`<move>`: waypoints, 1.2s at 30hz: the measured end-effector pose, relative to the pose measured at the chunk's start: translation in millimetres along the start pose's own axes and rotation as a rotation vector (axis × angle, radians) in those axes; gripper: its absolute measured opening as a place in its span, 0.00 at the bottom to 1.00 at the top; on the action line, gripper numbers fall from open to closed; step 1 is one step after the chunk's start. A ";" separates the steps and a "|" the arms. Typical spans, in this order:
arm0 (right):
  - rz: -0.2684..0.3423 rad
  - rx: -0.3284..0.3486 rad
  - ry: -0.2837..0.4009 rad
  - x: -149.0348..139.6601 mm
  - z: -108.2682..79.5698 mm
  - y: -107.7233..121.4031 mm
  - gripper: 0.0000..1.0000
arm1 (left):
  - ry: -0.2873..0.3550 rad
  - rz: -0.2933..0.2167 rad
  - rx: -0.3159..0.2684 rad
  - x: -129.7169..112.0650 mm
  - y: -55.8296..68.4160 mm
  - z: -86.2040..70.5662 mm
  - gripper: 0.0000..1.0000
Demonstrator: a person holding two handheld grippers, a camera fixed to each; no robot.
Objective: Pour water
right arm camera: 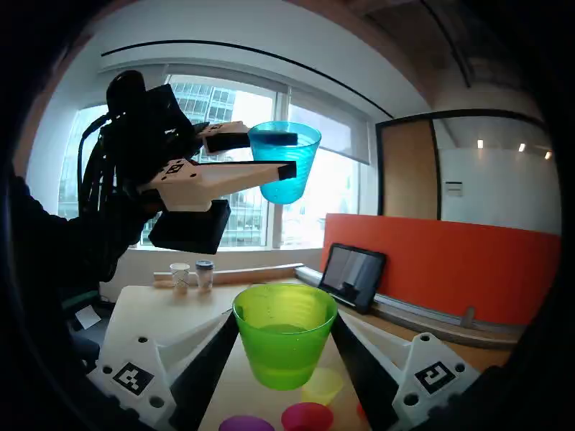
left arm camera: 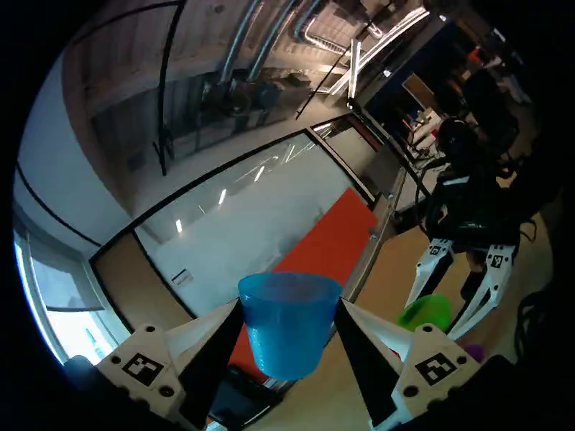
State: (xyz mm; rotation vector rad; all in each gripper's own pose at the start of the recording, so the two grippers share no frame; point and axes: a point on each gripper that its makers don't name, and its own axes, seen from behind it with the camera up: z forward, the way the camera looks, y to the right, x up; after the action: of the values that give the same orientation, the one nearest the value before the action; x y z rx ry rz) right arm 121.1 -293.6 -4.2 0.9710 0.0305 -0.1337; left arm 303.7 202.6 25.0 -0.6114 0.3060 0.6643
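Observation:
My left gripper [left arm camera: 290,337] is shut on a translucent blue cup [left arm camera: 289,332], held upright and lifted high. The right gripper view shows that same blue cup [right arm camera: 284,161] up in the air, clamped by the left gripper [right arm camera: 286,152] above and left of centre. My right gripper [right arm camera: 285,345] is shut on a green cup [right arm camera: 284,335] with water in its lower part, held upright above the table. In the left gripper view the green cup [left arm camera: 425,313] and the right gripper [left arm camera: 453,305] appear lower right, below the blue cup's level.
A light wooden table [right arm camera: 165,305] carries small yellow [right arm camera: 321,385], magenta [right arm camera: 307,416] and purple [right arm camera: 246,424] cups under the green one. Two little containers [right arm camera: 192,274] stand at the far edge. A tablet [right arm camera: 351,276] leans on an orange partition [right arm camera: 460,262]. Windows lie behind.

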 end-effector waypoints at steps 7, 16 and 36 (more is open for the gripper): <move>-0.003 -0.004 0.004 2.0 -0.2 0.9 0.90 | 0.000 -0.180 0.001 0.8 -14.4 -3.4 0.85; -0.001 -0.004 0.009 3.3 0.0 -0.2 0.90 | -0.015 -0.403 -0.020 -6.5 -27.3 -6.3 0.86; 0.002 -0.012 0.006 3.2 -0.3 1.9 0.90 | -0.078 -0.589 -0.068 -23.3 -28.6 -2.8 0.87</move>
State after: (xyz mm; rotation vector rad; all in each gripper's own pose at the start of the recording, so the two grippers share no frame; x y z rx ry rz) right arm 124.6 -292.6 -3.0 0.9592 0.0358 -0.1283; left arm 304.7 171.9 45.6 -0.6969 0.0215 0.1310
